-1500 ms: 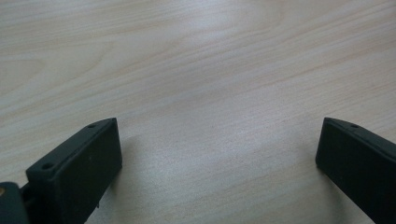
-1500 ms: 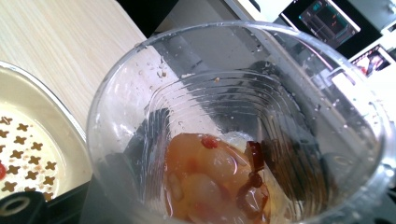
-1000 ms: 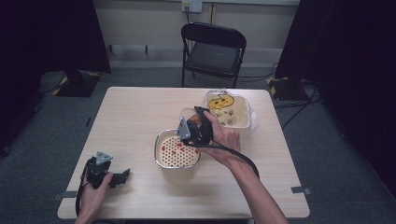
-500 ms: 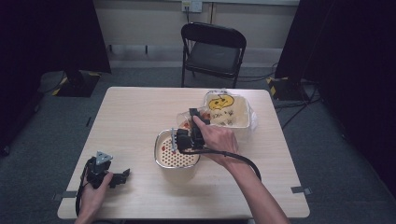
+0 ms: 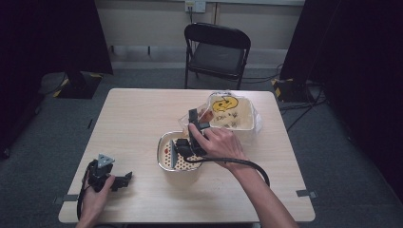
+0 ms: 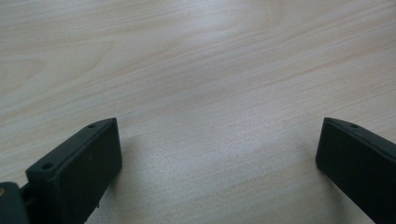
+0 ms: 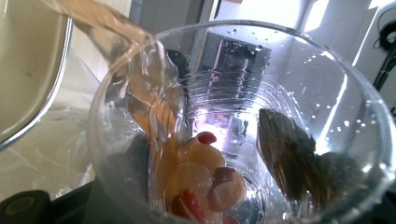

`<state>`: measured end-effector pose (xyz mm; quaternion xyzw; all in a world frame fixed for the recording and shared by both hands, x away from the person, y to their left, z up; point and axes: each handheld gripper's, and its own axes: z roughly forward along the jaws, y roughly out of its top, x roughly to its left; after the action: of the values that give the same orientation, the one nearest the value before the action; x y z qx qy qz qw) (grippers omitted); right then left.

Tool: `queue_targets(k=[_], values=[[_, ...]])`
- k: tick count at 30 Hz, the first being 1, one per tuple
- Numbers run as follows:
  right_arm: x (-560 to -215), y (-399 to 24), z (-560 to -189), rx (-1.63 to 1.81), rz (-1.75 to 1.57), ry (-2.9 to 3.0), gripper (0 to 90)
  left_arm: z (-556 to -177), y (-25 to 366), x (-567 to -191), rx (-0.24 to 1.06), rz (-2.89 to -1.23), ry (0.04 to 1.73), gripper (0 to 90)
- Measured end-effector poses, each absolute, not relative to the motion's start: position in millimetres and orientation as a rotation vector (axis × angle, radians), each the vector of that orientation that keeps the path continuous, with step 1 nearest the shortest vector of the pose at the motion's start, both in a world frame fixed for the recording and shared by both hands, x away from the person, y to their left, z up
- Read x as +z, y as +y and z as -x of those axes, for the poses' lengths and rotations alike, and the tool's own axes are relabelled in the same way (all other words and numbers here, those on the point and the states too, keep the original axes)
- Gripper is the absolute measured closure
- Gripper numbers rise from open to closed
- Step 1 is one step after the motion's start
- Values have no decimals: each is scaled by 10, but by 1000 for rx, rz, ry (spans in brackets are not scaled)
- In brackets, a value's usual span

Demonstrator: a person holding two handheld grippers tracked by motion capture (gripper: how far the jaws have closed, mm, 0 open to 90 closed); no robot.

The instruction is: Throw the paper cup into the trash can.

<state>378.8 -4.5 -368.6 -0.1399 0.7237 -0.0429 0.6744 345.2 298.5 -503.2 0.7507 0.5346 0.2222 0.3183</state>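
Jaws: left gripper (image 5: 124,179) was wide apart, resting on the table (image 5: 142,123) at its near-left corner. Right gripper (image 5: 190,137) was clamped on a clear cup (image 7: 243,126), tipped over the strainer (image 5: 166,159); liquid and red-and-pale pieces (image 7: 205,182) sat inside. Tub (image 5: 237,116) stood just beyond it.

clear cup (image 7: 233,126) tipped over strainer bowl (image 5: 166,161) — pouring

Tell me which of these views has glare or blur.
Right gripper view: bright glare behind the clear cup, whose near rim is soft. Left gripper view: sharp wood grain on the table, with faint shadows beside the jaws. High view: evenly lit table, dark surroundings.
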Motion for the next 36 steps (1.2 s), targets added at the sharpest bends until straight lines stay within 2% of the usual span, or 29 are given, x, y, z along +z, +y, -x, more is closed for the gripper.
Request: queue_targets(k=[22, 36], values=[[-3800, -28, -3680, -385, 617, 1408, 469, -3452, 2985, -5032, 585, -1975, 1407, 0], [-3777, -25, -3668, -418, 635, 1390, 475, -3451, 2983, -5033, 582, -1970, 1408, 0]])
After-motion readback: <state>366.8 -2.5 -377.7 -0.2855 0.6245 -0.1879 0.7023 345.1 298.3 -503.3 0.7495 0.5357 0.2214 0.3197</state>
